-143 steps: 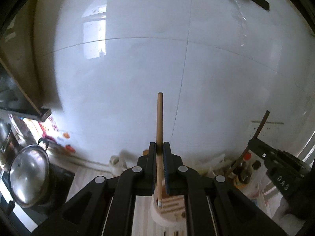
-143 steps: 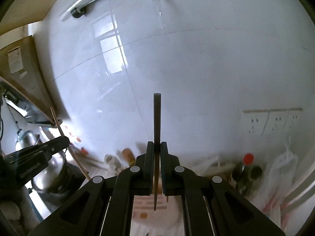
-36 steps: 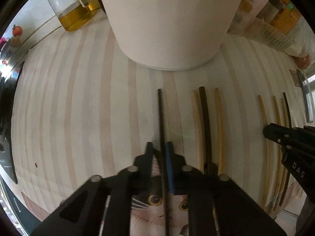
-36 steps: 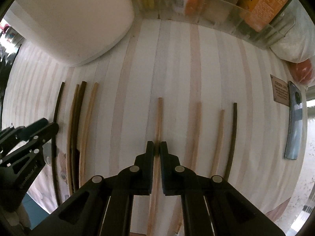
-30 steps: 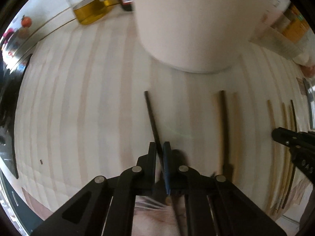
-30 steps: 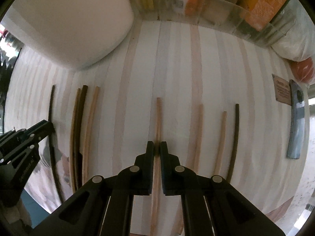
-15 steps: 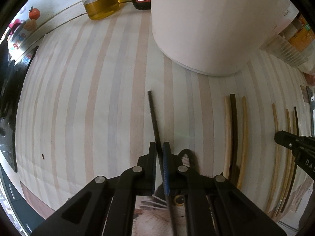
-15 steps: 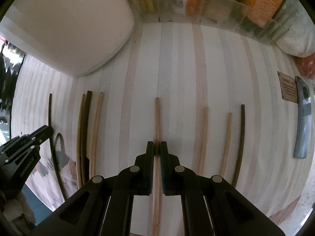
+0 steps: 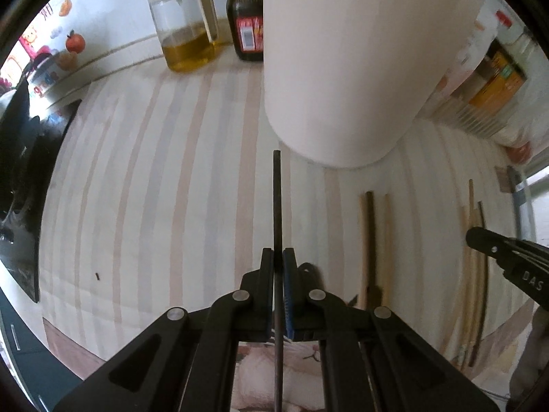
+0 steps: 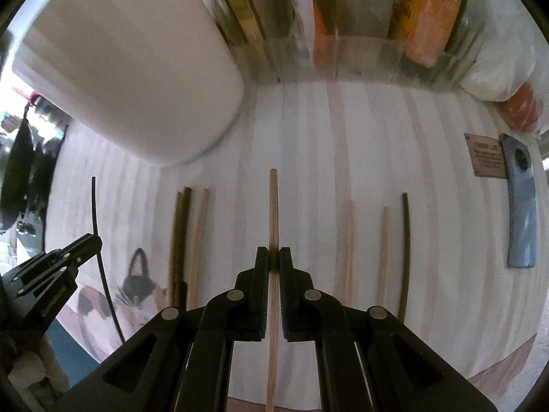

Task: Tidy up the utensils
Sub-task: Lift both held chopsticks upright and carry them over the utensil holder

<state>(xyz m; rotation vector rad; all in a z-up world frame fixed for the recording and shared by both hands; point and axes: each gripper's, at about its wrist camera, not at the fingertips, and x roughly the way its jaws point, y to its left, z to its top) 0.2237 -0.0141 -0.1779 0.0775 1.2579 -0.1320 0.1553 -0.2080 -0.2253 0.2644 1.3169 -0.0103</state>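
Left claw [image 9: 278,261] is clamping a black chopstick [image 9: 277,206], right claw [image 10: 273,259] is pinching a light wooden chopstick [image 10: 273,213], both pointing at the white tub [image 9: 343,68]. Can't see inside it. Six more chopsticks [image 10: 348,247] are lying on the striped table [image 9: 154,189]; the oil jug [image 9: 187,31] is sitting about a third full.

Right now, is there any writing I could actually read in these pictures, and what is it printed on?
"DAS": white letters on the right gripper, cut off at the picture's edge.
Left gripper: white lettering, too blurred.
Dark bottle: red label, too small.
Brown plaque: lines too blurred.
Packets in the clear bin: print unreadable.
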